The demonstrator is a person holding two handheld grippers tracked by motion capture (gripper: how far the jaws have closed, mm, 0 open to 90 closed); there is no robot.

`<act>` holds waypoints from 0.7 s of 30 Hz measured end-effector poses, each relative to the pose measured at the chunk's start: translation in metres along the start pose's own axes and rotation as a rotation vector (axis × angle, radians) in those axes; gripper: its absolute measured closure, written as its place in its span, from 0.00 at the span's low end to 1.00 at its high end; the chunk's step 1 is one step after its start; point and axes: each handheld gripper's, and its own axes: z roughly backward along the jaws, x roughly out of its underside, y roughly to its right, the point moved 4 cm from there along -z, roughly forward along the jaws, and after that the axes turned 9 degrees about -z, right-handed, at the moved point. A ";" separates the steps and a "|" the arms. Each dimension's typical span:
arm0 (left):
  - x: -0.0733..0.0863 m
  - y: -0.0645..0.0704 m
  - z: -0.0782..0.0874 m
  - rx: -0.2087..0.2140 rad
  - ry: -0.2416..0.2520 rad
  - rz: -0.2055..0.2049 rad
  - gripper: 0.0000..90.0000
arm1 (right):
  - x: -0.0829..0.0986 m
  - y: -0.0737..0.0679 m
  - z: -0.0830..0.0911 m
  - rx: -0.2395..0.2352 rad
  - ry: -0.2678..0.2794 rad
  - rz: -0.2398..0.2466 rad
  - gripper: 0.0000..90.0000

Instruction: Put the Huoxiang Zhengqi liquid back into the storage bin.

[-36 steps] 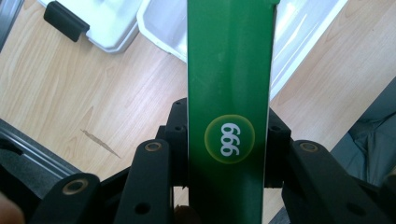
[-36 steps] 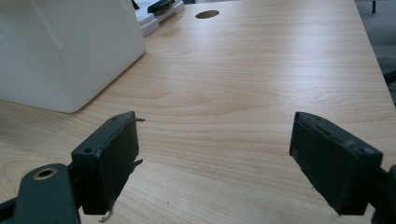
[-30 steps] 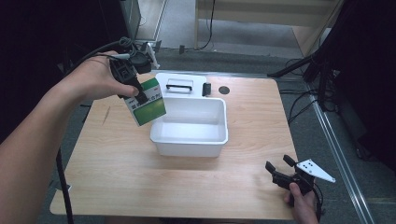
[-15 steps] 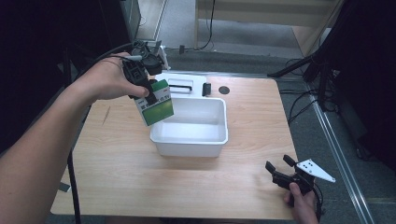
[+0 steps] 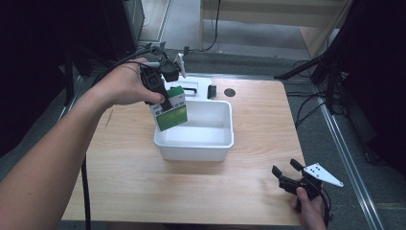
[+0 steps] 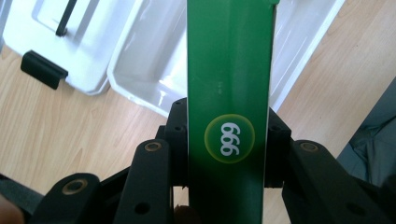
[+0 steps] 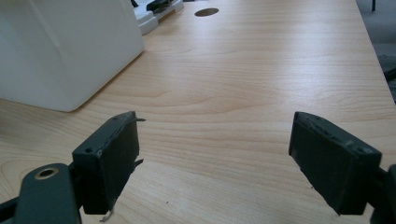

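Left claw (image 5: 165,98) clamps the green box (image 5: 171,109), long axis near-vertical, above the white bin's (image 5: 194,148) left rim; right claw (image 5: 287,176) gapes idle.

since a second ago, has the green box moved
Yes. The green box, clamped in the left gripper, has shifted toward the far side of the table, staying above the left rim of the white bin.

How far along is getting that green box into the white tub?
Done: the left gripper has the green cardboard box clamped and lifted. In hand: it hangs over the left rim of the white plastic tub. Left: lowering and releasing it. The right gripper sits open near the table edge.
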 end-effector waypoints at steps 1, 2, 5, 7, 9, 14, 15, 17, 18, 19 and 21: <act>-0.001 0.001 -0.002 -0.001 0.005 -0.003 0.72 | 0.000 0.000 0.000 0.000 0.000 0.000 0.18; -0.001 0.001 -0.003 0.002 0.001 -0.011 0.72 | 0.000 0.000 0.000 0.000 -0.001 -0.001 0.18; -0.002 0.002 -0.007 0.001 -0.004 -0.026 0.72 | 0.000 0.000 0.000 -0.001 0.000 0.001 0.18; -0.003 0.004 -0.012 0.000 -0.008 -0.038 0.72 | 0.000 0.000 0.000 -0.001 0.000 0.001 0.18; -0.004 0.005 -0.017 0.002 -0.016 -0.046 0.72 | 0.000 0.000 0.000 -0.001 -0.001 0.000 0.18; -0.001 0.005 -0.029 -0.014 -0.008 -0.073 0.72 | 0.000 0.000 0.000 -0.001 -0.001 -0.002 0.18; 0.000 0.005 -0.031 -0.012 -0.008 -0.077 0.72 | 0.000 0.000 0.000 -0.002 -0.001 -0.002 0.18; 0.002 0.006 -0.036 -0.002 -0.010 -0.081 0.72 | 0.000 0.000 0.000 -0.002 -0.002 -0.001 0.18; 0.003 0.006 -0.038 -0.002 -0.010 -0.087 0.72 | 0.000 0.000 0.000 -0.002 -0.002 -0.001 0.18; 0.003 0.006 -0.040 0.000 -0.004 -0.088 0.72 | 0.000 0.000 0.000 -0.002 -0.002 -0.001 0.18; 0.004 0.006 -0.043 0.000 0.000 -0.093 0.72 | 0.000 0.000 0.000 -0.002 -0.002 -0.001 0.18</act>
